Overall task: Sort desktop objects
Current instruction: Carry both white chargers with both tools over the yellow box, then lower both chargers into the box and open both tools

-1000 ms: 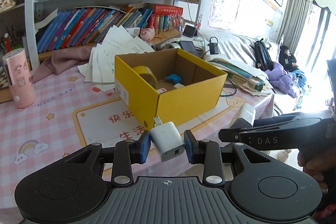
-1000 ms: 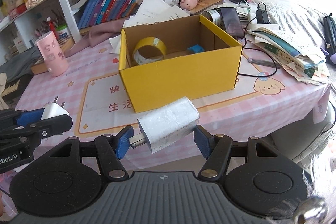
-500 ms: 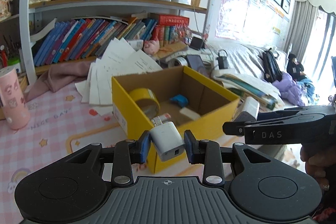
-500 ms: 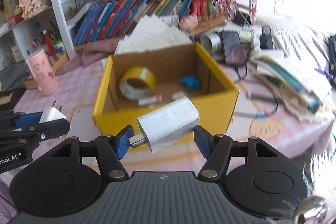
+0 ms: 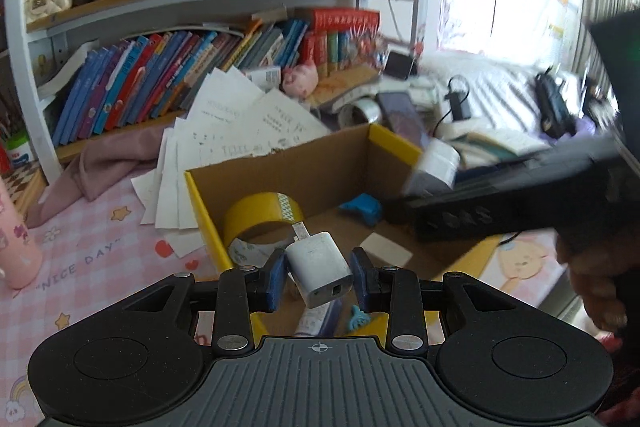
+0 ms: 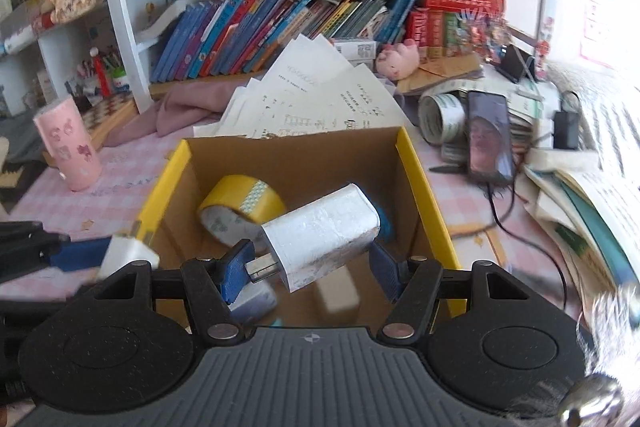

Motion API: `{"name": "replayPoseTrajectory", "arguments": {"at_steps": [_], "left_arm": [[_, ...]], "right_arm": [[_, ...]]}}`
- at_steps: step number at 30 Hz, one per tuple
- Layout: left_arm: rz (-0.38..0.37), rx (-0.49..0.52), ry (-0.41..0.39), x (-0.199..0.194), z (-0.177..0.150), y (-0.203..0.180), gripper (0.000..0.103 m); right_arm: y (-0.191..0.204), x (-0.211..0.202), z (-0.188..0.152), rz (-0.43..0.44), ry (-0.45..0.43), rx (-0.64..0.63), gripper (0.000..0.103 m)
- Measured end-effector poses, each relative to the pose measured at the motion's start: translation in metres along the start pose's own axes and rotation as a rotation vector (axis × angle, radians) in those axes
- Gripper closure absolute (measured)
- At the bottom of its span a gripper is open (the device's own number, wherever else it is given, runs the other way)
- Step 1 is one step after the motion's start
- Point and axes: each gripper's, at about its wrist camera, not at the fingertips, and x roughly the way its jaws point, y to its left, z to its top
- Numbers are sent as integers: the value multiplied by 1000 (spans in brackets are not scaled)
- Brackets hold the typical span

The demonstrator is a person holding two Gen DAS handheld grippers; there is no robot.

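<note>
Bookshelves crowd behind our pink worktop as we hold 2 chargers over the yellow box: left tongs clamp the small charger, right tongs the large charger, poised for dropping in.

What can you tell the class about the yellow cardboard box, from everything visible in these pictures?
The yellow cardboard box sits open-topped on the pink checked tablecloth, yellow outside, plain brown inside. It holds a roll of yellow tape, a blue object and a white pad. Loose papers lean behind its far wall.
</note>
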Motion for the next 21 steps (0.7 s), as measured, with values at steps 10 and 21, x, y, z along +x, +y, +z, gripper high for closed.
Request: {"name": "replayPoseTrajectory", "arguments": {"at_steps": [10, 21], "left_arm": [[65, -14, 132, 52, 6, -7, 70], [105, 1, 140, 57, 10, -17, 70]], "right_arm": [[-14, 77, 23, 86, 146, -14, 42], [-20, 88, 20, 136, 207, -11, 42]]}}
